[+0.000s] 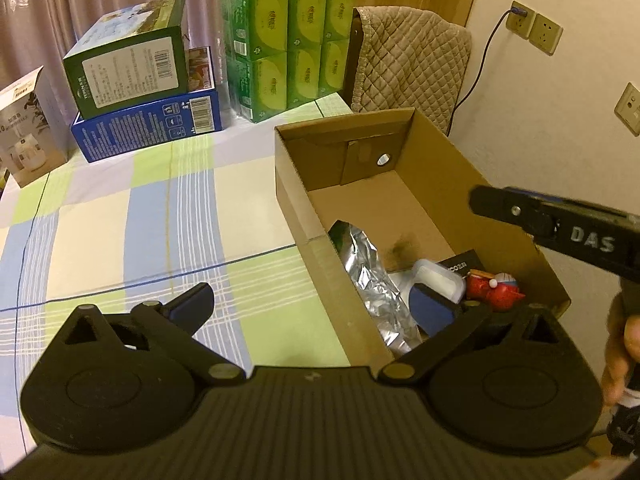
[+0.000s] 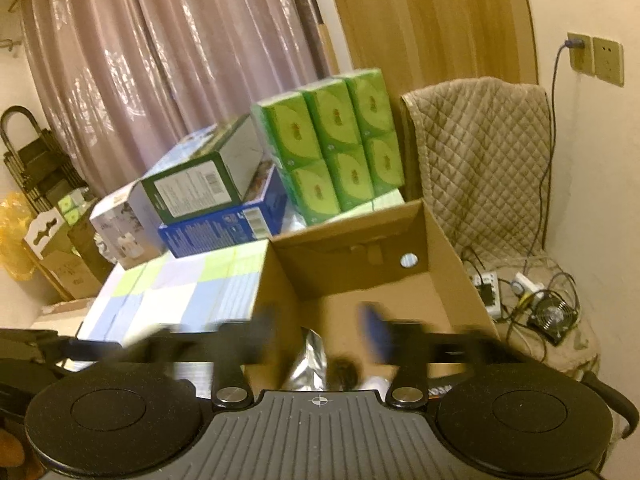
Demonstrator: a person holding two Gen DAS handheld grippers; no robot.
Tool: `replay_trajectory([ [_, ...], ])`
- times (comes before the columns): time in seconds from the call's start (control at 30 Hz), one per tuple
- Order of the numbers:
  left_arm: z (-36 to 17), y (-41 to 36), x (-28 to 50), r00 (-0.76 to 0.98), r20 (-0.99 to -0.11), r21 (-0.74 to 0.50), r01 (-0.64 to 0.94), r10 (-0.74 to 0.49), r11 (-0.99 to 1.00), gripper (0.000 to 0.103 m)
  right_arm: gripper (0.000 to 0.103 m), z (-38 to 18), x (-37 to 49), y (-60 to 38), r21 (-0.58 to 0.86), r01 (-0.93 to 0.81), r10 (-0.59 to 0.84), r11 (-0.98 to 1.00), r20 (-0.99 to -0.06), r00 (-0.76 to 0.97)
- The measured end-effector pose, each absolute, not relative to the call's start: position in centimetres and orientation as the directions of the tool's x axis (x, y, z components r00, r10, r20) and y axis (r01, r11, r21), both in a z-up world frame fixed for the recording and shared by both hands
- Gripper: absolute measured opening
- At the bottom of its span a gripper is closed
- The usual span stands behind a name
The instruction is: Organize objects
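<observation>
Hovering over the near end of the open cardboard box (image 1: 400, 136), both tools empty: left gripper (image 1: 308, 300) with fingers spread wide, one finger (image 1: 192, 304) out over the checked cloth on the bench (image 1: 120, 220), the other (image 1: 434, 312) dipping inside the box by its near wall, so straddling that wall rather than closing on anything. Right gripper (image 2: 320, 328) likewise spread, fingers apart and smeared with motion blur, nothing visible between them; seen from the left wrist view as a black tool marked "DAS" crossing above the box's right rim, with a hand (image 1: 624, 360) at the frame edge. Gathered already in the box's near end: a crumpled silver foil bag (image 1: 372, 280) leaning along the left wall, a small white lidded case (image 1: 438, 280), a black card (image 1: 460, 264) and a red figurine (image 1: 492, 288), all bunched together, probably dropped there as the collecting spot; far end of the box bare. Stacked well apart at the back of the bench, apparently out of the way: green tissue packs (image 1: 288, 40), a green carton (image 1: 128, 64) resting on a blue carton (image 1: 148, 128), and a white carton (image 1: 28, 132) to the left. Judging from the cleared cloth, sorting close to finished.
</observation>
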State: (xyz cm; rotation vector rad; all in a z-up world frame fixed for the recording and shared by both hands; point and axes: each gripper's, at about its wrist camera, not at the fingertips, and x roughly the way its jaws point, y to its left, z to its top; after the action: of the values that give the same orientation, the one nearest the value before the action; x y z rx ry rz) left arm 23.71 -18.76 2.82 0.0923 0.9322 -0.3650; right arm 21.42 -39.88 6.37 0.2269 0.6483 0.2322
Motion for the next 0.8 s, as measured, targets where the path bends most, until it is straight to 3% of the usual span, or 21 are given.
replay_trajectory([
  [0.8, 4.8, -15.9, 18.2, 0.590, -0.760, -0.116, 0.288, -0.271, 0.951, 0.102, 0.074, 8.2, 15.2, -42.5, 0.290, -0.034, 0.205, 0.956, -0.584, 0.785],
])
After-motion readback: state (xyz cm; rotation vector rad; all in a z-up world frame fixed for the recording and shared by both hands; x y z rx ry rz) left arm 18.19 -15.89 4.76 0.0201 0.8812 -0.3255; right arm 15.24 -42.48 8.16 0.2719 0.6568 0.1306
